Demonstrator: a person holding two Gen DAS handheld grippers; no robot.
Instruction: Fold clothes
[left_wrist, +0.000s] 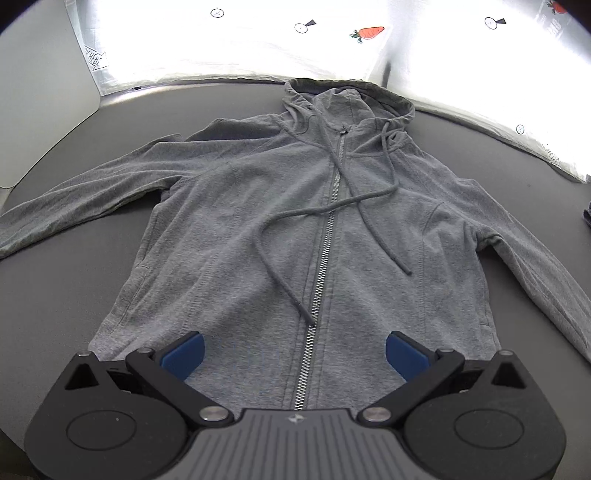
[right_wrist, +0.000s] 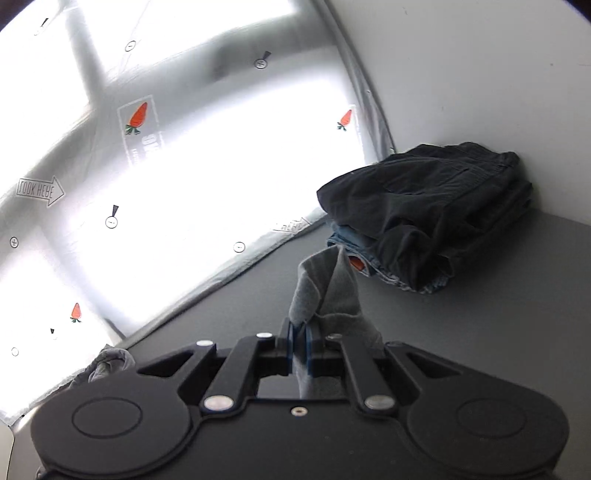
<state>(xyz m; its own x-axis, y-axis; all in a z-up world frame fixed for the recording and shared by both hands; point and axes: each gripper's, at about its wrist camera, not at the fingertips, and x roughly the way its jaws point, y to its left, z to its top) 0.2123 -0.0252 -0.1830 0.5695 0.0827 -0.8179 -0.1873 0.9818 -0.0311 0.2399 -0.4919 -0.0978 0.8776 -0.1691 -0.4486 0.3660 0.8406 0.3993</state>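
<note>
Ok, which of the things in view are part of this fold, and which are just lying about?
In the job:
- grey hoodie, flat, zipped
- left gripper, open over the hem
- right gripper, shut on grey fabric

Lying about:
- stack of folded dark clothes by the wall
- printed curtain

Left hand-held gripper (left_wrist: 294, 354) spread wide, right hand-held gripper (right_wrist: 300, 345) pinched closed

Hoodies: 1 (left_wrist: 288, 206)
Drawstrings: 2 (left_wrist: 280, 266)
Zippers: 1 (left_wrist: 325, 240)
Grippers: 2 (left_wrist: 294, 354) (right_wrist: 300, 345)
Clothes piles: 1 (right_wrist: 424, 218)
</note>
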